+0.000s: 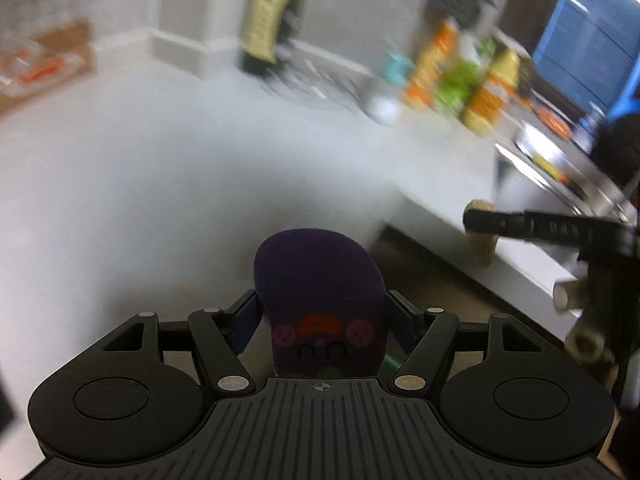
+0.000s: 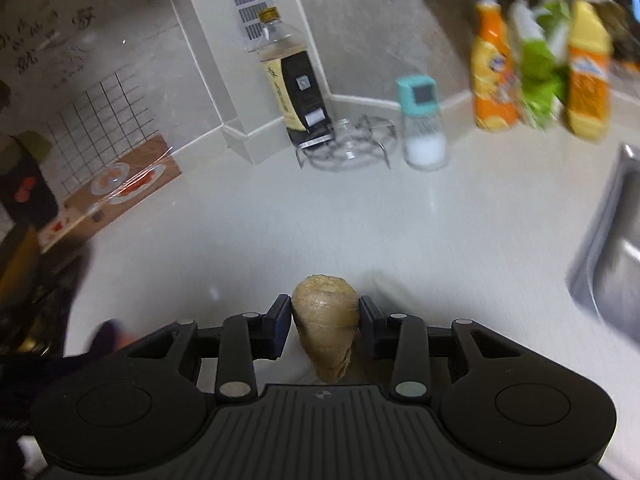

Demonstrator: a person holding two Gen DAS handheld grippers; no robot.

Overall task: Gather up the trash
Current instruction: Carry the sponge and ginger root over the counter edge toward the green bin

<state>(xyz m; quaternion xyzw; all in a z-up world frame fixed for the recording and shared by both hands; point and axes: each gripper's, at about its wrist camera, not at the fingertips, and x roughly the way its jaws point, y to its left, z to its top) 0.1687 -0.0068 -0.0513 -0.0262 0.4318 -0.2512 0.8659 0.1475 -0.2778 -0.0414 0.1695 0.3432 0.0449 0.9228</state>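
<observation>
Both grippers were already loaded: left gripper (image 1: 320, 312) clamped a purple eggplant toy (image 1: 318, 280), right gripper (image 2: 325, 320) pinched a ginger root (image 2: 326, 316), long axis pointing forward over the counter (image 2: 280, 220). Trash bin was probably outside view.

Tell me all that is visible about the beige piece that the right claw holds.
The ginger-like root piece is beige-brown and knobbly, with dry, fibrous-looking skin and faint rings. It is wide and rounded at the far end and tapers toward the camera. The right claw is shut on it, one pad on each side of its wide part. It hangs over the pale countertop; nothing else visibly touches it.
</observation>
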